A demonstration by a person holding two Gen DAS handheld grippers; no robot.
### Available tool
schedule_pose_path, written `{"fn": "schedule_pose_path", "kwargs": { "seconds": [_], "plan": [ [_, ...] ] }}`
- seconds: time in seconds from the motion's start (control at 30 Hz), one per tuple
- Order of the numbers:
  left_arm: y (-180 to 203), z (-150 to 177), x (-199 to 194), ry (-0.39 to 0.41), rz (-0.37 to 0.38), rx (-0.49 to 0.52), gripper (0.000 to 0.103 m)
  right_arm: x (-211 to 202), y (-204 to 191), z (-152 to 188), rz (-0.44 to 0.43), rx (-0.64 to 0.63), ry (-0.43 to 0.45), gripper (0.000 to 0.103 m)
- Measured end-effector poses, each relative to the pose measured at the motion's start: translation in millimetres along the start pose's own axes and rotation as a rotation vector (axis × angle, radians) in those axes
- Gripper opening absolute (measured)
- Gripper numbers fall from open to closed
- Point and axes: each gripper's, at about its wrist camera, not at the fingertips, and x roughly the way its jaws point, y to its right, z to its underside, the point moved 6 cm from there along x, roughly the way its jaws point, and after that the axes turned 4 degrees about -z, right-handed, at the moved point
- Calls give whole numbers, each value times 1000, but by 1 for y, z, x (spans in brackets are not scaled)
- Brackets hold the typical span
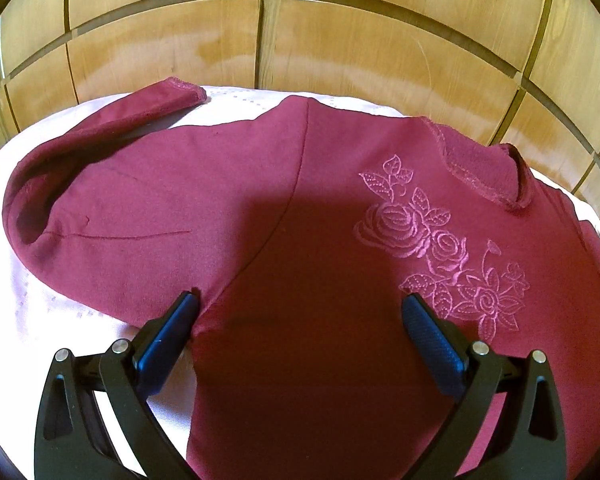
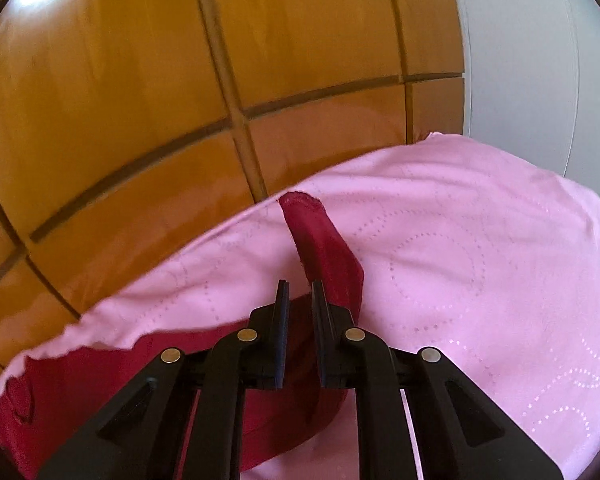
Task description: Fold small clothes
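Clearly, what we must read first is how the sleeve lies from the right tool: it runs straight ahead along the tool's own line, its long axis stretching away over the pink cloth to a hemmed cuff near the far edge of the tabletop. We see the right tool's jaws drawn nearly together with maroon fabric between them, so we judge it pinches the sleeve at its near end. The maroon shirt is spread flat on the tabletop, its embroidered roses toward the right side and its neckline toward the far right corner. Our left tool stands spread wide over the shirt's body, gripping nothing, its left finger at the armpit seam. We judge the right hand is the one placed to carry that sleeve across the body; the other sleeve lies along the far left edge.
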Motion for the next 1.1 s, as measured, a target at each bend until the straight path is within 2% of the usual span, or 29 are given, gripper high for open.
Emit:
{"fn": "schedule_pose_path", "kwargs": {
  "seconds": [0.07,0.13,0.17,0.2,0.3,0.4,0.43,0.47,0.5,0.53,0.57,0.6,0.73,0.83,0.97,1.1],
  "plan": [
    [-1,0,0,1,6,-4,101,6,3,1,45,-7,-18,13],
    [0,0,0,2,5,-3,101,14,6,4,65,-22,-47,36],
    [0,0,0,2,5,-3,101,18,5,6,58,-30,-55,60],
    [0,0,0,2,4,-2,101,19,3,7,65,-49,-43,76],
    [0,0,0,2,2,-1,101,23,-6,3,108,-147,-9,77],
    [0,0,1,3,-1,2,101,40,-12,-6,155,-197,-31,77],
    [0,0,1,3,-1,2,101,46,-11,-8,160,-193,-43,75],
    [0,0,1,4,0,0,101,54,-8,-12,179,-184,-53,64],
    [0,0,2,4,0,0,101,58,-6,-14,188,-176,-60,47],
    [0,0,3,4,-1,0,101,63,-3,-15,188,-167,-75,37],
    [0,0,3,4,-2,1,101,68,1,-15,185,-151,-100,14],
    [0,0,3,4,-3,1,101,70,6,-15,174,-130,-118,7],
    [0,0,3,7,2,-4,101,52,12,-18,98,-41,-85,7],
    [0,0,3,7,3,-5,101,24,0,-20,19,-23,-35,7],
    [-1,0,3,9,9,-8,101,-22,-42,-24,-148,-7,34,7],
    [-1,-1,2,11,17,-12,101,-62,-97,-17,-321,-5,56,7]
  ]
}}
